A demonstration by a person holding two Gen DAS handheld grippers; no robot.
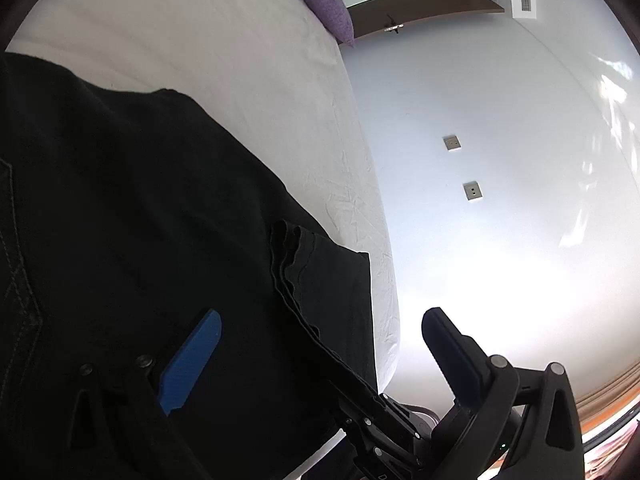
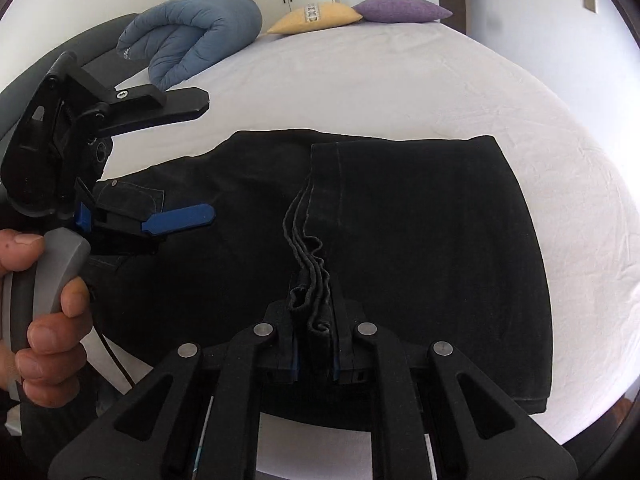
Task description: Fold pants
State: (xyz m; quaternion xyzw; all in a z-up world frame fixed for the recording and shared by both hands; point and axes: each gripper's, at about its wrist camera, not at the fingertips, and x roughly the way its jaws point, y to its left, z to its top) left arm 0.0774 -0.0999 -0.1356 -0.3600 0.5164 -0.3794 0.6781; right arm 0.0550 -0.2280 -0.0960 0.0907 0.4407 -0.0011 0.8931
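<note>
While tilted downward, right gripper on pants

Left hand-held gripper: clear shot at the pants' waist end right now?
Probably yes. The left hand-held gripper hangs open just above the pants, nothing between them; the right hand-held gripper pinches the hems.

A wide bed under a wrinkled white sheet carries black pants folded over themselves near its near edge, while at the far end lie a rolled blue quilt, a yellow pillow and, touching it, a purple pillow.
</note>
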